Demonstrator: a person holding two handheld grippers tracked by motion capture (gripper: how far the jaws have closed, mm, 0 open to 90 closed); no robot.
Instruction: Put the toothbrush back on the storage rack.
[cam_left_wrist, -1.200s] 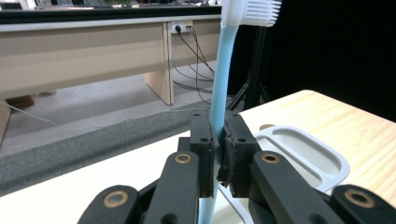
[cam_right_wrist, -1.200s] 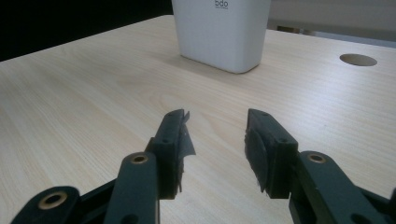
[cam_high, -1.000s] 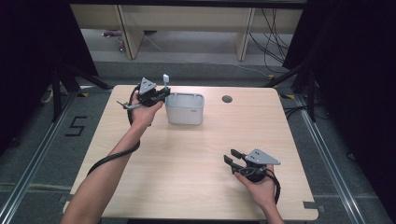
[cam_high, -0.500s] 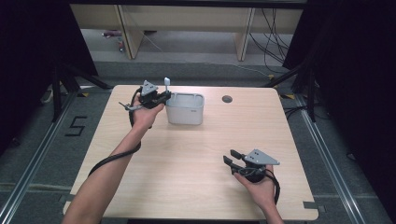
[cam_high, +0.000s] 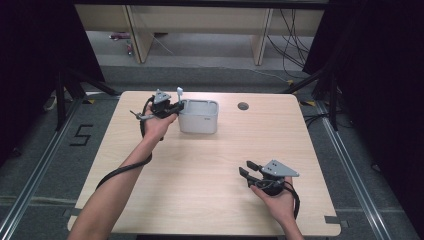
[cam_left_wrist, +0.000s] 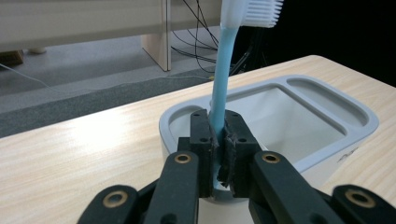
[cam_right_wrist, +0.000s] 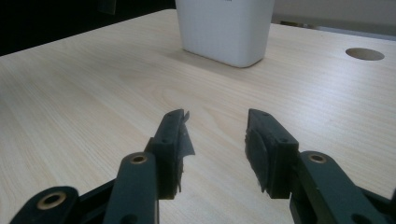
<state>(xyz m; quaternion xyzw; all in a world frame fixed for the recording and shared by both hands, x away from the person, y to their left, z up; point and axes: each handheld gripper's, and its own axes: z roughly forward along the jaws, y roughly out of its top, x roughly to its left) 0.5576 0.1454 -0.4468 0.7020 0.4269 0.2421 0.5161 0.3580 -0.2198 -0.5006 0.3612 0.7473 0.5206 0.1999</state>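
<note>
Toothbrush (cam_left_wrist: 221, 88): pale blue handle, white bristle head up; held upright at the near-left rim of the holder, far left of the tabletop; its lower end is hidden behind the jaws.
Holder (cam_high: 199, 116): white rounded-square tub with a large well and a narrow slot along one side; stands far centre-left on the tabletop (cam_high: 200, 175).
Left hand-held gripper (cam_left_wrist: 218, 140): jaws clamped on the toothbrush handle, low on the shaft, just over the holder's rim.
Right hand-held gripper (cam_right_wrist: 217, 144): jaws apart with nothing between them, resting near right, well apart from the holder.
Grommet hole (cam_high: 243, 106): far, right of the holder, clear of the work.
Risk, tipping: the jaws sit against the rim, so a sideways push could likely shove or tilt the light tub; the right hand-held gripper is too far off to steady it.
Risk, missed well: released while the handle leans on the rim, the brush may fall outside onto the tabletop.
Risk, slip: a thin, smooth handle pinched low could pivot between the pads.
</note>
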